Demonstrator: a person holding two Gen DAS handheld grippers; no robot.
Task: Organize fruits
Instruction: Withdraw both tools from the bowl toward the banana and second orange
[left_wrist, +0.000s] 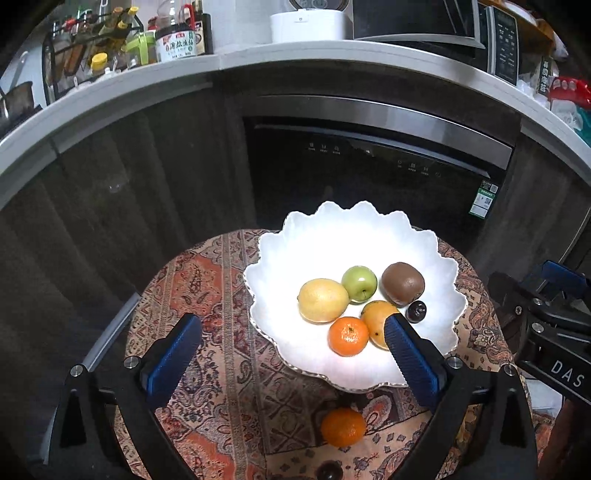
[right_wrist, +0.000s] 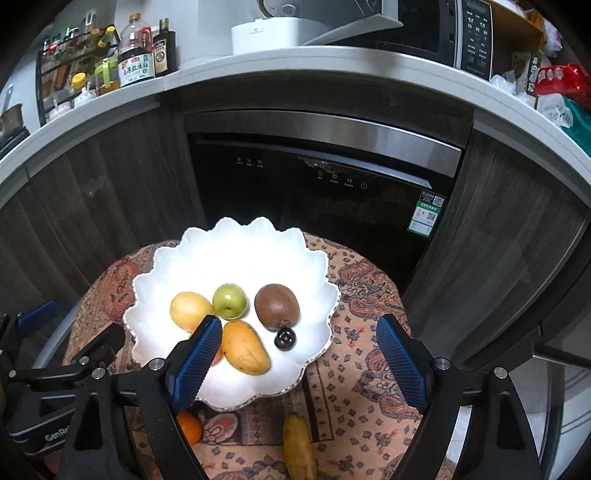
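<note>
Step in hand, as judged: gathering loose fruit into the scalloped white dish (left_wrist: 436, 251), set on the round worktop under a patterned orange cloth (left_wrist: 229, 369).

Already in the dish: yellow lemon (left_wrist: 323, 300), small green apple (left_wrist: 359, 283), brown kiwi (left_wrist: 402, 283), orange tangerine (left_wrist: 348, 336), yellow-orange mango (right_wrist: 245, 347), dark round berry-like fruit (right_wrist: 284, 338).

Not yet in the dish: second orange tangerine (left_wrist: 343, 426) on the cloth just before the rim; yellow banana (right_wrist: 298, 443) on the cloth near it.

Left claw (left_wrist: 291, 354): blue pads apart, empty, above the loose tangerine. Right claw (right_wrist: 299, 354): blue pads apart, empty, above the banana.

Next move, as judged: lower a claw over one loose fruit, close gently, lift over the rim.

Hard to make out: dark round object at the lower edge of the left view, cut off; banana's near end cropped; loose tangerine partly hidden in the right view.
</note>
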